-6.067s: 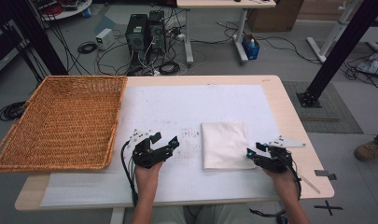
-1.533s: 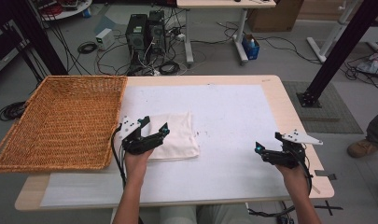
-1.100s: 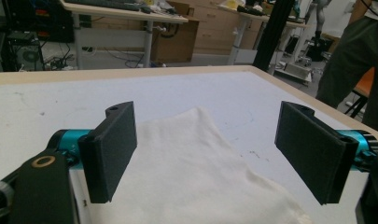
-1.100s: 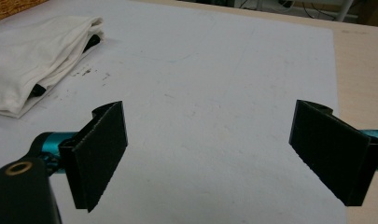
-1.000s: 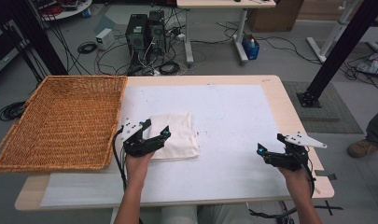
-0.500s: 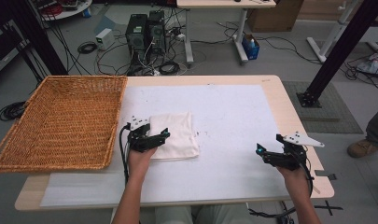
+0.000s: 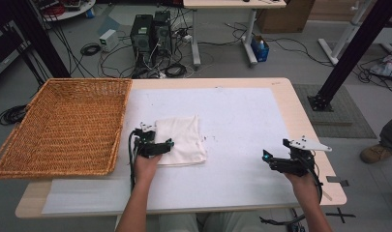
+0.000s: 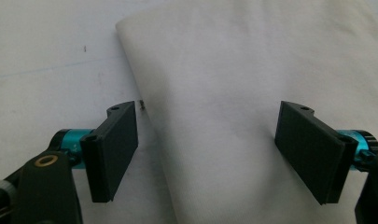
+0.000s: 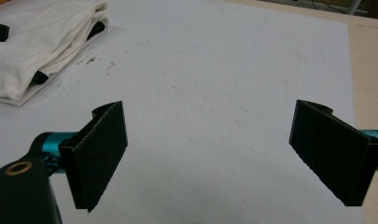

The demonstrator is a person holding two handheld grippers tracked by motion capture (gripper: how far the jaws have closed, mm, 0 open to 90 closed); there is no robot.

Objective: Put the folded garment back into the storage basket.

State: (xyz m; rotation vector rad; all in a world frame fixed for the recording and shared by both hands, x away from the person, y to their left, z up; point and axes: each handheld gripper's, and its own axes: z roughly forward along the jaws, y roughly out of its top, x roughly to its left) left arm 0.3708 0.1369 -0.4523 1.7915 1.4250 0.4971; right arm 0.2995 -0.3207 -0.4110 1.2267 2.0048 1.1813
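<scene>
A folded white cloth (image 7: 181, 139) lies on the white table cover (image 7: 242, 125), left of centre, not far from the basket. My left gripper (image 7: 154, 145) stands open over the cloth's near left edge. In the left gripper view its jaws straddle that edge of the cloth (image 8: 224, 93), one jaw above bare cover and the other above the fabric, with nothing pinched. My right gripper (image 7: 280, 162) hovers open near the table's front right. The right gripper view has its jaws wide apart over bare cover, with the cloth (image 9: 37, 46) far off at the upper left.
A large wicker basket (image 7: 63, 123) sits on the table's left end, its near right corner close to my left hand. Computers, cables and desk legs stand on the floor beyond the far edge. A person's shoe (image 7: 377, 152) is at the far right.
Since six seconds ago the cloth has shifted from right of centre to left of centre. Over the last second my left gripper turned and settled onto its near left edge; the right gripper barely moved.
</scene>
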